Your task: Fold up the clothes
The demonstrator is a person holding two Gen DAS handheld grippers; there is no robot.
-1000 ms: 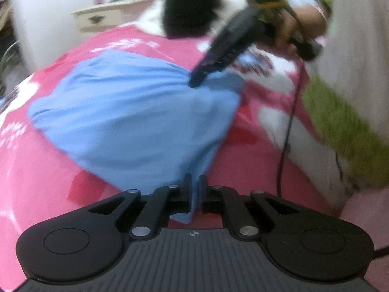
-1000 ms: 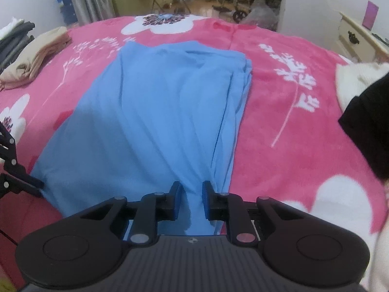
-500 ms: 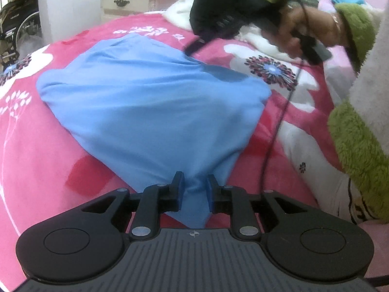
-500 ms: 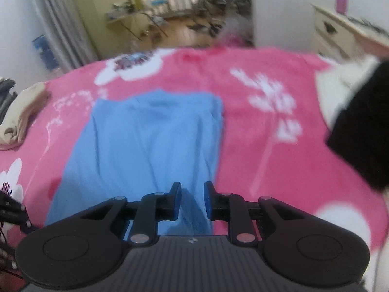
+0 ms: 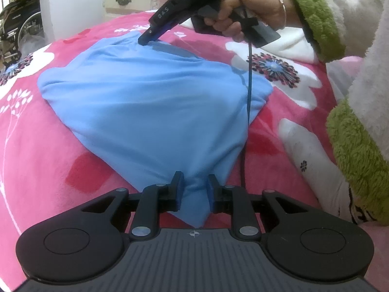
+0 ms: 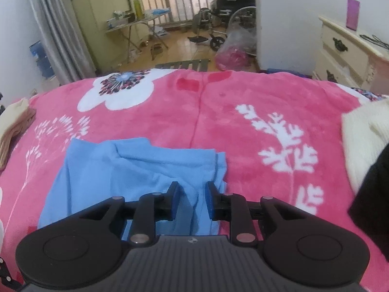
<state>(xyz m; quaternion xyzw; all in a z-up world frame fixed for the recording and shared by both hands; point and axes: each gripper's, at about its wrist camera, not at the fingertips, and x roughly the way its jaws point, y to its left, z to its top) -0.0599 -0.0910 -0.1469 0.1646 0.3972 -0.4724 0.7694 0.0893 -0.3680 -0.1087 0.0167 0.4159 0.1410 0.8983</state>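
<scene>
On the pink blanket (image 5: 43, 150), the blue garment (image 5: 155, 102) lies diamond-wise between both grippers.

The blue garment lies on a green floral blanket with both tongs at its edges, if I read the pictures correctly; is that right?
Not quite: the blanket is pink with white flowers, not green, as the right wrist view shows plainly. The rest stands: the blue garment lies on it, with the left tongs at one edge and the right tongs at another.
</scene>
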